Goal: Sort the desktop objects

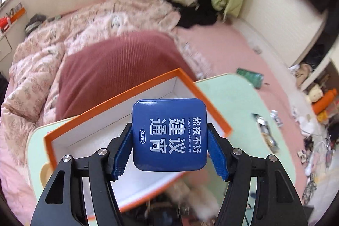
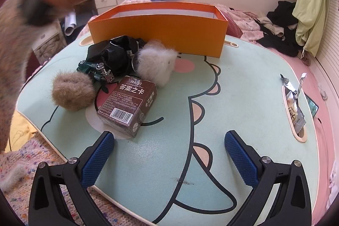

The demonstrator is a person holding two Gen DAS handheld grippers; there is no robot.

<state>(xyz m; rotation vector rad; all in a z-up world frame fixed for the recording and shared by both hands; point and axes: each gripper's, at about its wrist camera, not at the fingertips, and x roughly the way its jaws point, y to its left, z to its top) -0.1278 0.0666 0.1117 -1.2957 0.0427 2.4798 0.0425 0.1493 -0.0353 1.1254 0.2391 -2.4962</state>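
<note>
Nearest us, our left tool [image 1: 169,139] clamps the blue square tin [image 1: 169,134] by its two flat sides, held up over the open orange box [image 1: 135,90]. It looks rigid and glossy, likely light but slippery, so we judge the side grip near its middle safest. Our right tool [image 2: 169,155] hangs wide and empty above the desk [image 2: 243,99]. Farther off wait the brown card box [image 2: 128,106], two fluffy puffs and a toy car [image 2: 94,70].
</note>
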